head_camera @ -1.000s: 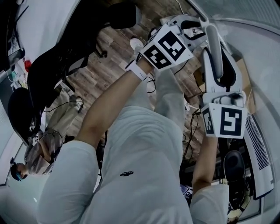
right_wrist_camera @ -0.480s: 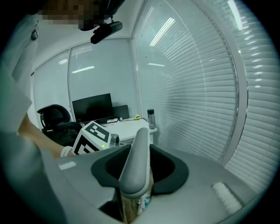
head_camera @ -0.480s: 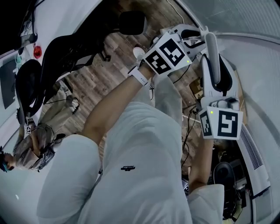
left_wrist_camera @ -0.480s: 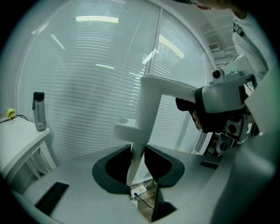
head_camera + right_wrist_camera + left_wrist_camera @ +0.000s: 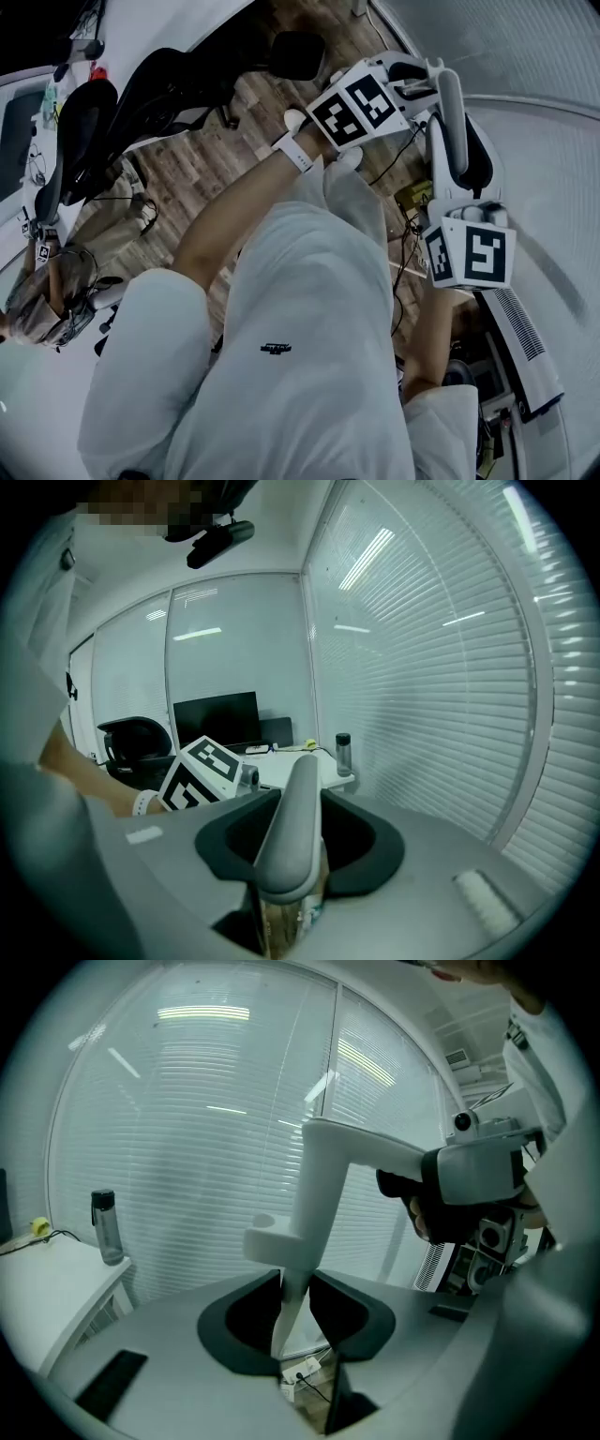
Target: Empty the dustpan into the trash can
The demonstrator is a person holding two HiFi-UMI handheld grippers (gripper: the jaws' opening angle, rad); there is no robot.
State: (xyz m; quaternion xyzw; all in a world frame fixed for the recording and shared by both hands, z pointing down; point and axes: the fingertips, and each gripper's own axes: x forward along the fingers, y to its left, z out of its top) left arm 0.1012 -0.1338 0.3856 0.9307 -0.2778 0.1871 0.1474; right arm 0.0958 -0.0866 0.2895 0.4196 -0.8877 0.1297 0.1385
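Right gripper view, claw (image 5: pixel 292 847) clamping dustpan handle (image 5: pixel 296 794)

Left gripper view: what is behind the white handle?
Closed window blinds fill the background behind the white handle; a bottle stands on the desk at left. The handle covers a strip of the blinds.

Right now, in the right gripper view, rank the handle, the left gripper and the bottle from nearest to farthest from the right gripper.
1. handle, clamped between the jaws.
2. left gripper, lower left.
3. bottle, far back, right of centre.
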